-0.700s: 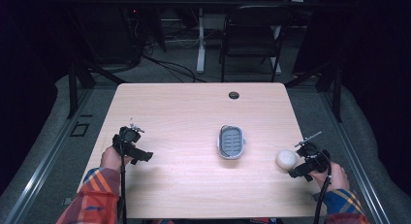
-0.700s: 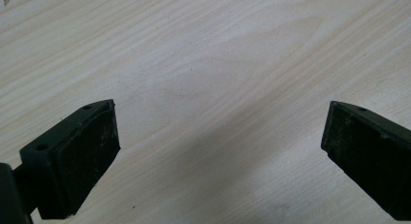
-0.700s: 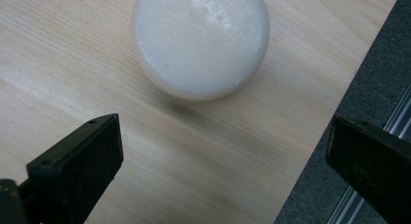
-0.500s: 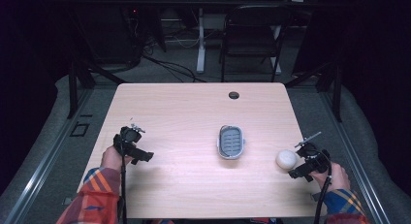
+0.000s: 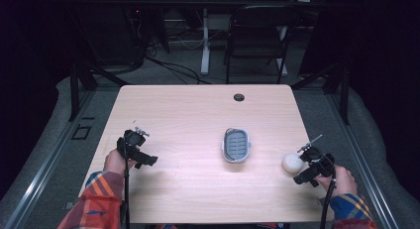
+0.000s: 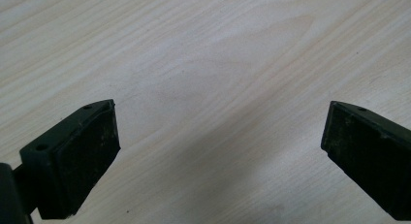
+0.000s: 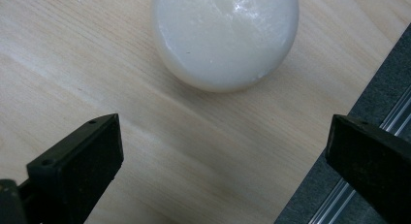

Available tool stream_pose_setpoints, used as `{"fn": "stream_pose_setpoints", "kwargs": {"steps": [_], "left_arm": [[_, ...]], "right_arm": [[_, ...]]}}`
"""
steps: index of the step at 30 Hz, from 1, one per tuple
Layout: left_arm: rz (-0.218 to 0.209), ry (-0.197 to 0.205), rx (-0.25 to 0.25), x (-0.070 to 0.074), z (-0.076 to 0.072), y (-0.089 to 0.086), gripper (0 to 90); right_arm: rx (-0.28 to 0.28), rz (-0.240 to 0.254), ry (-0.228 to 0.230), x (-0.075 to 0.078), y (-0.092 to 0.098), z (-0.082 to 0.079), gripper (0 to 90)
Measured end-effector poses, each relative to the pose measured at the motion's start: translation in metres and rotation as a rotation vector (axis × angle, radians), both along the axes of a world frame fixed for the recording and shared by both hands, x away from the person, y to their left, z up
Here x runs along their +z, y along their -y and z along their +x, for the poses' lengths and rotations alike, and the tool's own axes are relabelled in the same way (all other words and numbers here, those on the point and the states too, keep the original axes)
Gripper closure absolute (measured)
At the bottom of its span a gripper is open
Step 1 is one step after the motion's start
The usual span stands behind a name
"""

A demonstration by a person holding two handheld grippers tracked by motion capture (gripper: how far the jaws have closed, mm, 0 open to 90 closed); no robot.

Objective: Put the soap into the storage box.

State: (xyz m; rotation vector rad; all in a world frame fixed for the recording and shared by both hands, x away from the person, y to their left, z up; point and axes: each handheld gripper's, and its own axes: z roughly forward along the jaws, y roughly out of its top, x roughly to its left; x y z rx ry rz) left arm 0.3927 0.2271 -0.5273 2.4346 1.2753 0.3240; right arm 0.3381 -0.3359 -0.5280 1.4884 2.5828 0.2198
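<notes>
Fingers (image 7: pixel 77 161) of R gripper (image 7: pixel 223 156) spread — white soap (image 7: pixel 225 37) just ahead; untouched.

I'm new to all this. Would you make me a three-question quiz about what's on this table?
1. True or false: the right gripper is clamped on the white soap.
2. What lies at the middle of the table? A) a grey soap dish B) a red mug C) a book
3. What is between the left gripper's jaws?

Key:
1. False: its jaws stand open, the soap ahead of them, untouched.
2. A, the grey soap dish.
3. Nothing but bare table; the jaws are open.
</notes>
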Motion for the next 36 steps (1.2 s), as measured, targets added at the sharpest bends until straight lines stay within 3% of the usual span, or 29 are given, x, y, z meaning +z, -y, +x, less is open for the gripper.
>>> {"fn": "stream_pose_setpoints", "kwargs": {"steps": [2,4,8,9,10,13,14,16,17,18,19,20,22,24,29,36], "left_arm": [[0.0,0.001,0.0,0.0,0.0,0.0,0.1],[0.0,0.0,-0.001,-0.001,0.0,0.0,0.1],[0.002,-0.005,-0.007,-0.001,0.0,0.001,0.1],[0.003,-0.005,-0.009,-0.001,0.0,0.001,0.1],[0.005,-0.007,-0.01,-0.001,0.0,0.002,0.1],[0.006,-0.007,-0.009,-0.001,0.001,0.002,0.1],[0.006,-0.007,-0.009,-0.001,0.001,0.002,0.1],[0.006,-0.008,-0.011,-0.001,0.001,0.002,0.1],[0.006,-0.008,-0.011,-0.001,0.001,0.002,0.1],[0.004,-0.011,-0.012,-0.001,0.001,0.002,0.1],[0.004,-0.011,-0.011,-0.002,0.001,0.003,0.1],[0.004,-0.011,-0.011,-0.002,0.001,0.003,0.1],[0.005,-0.014,-0.015,-0.002,0.001,0.003,0.1],[0.005,-0.014,-0.017,-0.002,0.001,0.003,0.1],[0.004,-0.016,-0.019,-0.002,0.001,0.003,0.1],[0.004,-0.018,-0.024,-0.002,0.001,0.004,0.1]], "right_arm": [[-0.016,0.019,0.027,-0.003,-0.002,-0.001,0.0],[0.021,-0.028,-0.006,0.002,-0.003,0.002,0.0],[0.007,-0.012,0.01,0.001,-0.005,0.003,0.0],[0.029,-0.042,-0.015,0.003,-0.006,0.004,0.0],[0.01,-0.02,0.005,0.001,-0.007,0.003,0.0],[0.026,-0.043,-0.011,0.003,-0.008,0.005,0.0],[0.016,-0.03,0.01,0.001,-0.009,0.005,0.0],[0.034,-0.06,-0.014,0.004,-0.01,0.01,0.0],[0.034,-0.06,-0.014,0.004,-0.01,0.01,0.0],[0.001,-0.014,0.021,0.0,-0.01,0.011,0.0],[0.043,-0.076,-0.035,0.006,-0.009,0.015,0.0],[0.043,-0.076,-0.035,0.006,-0.009,0.015,0.0],[0.004,-0.03,0.002,0.003,-0.01,0.017,0.0],[0.004,-0.015,-0.01,0.004,-0.009,0.021,0.0],[-0.014,-0.004,0.003,0.003,-0.012,0.027,0.0],[0.006,-0.034,-0.004,0.005,-0.016,0.033,0.0]]}}
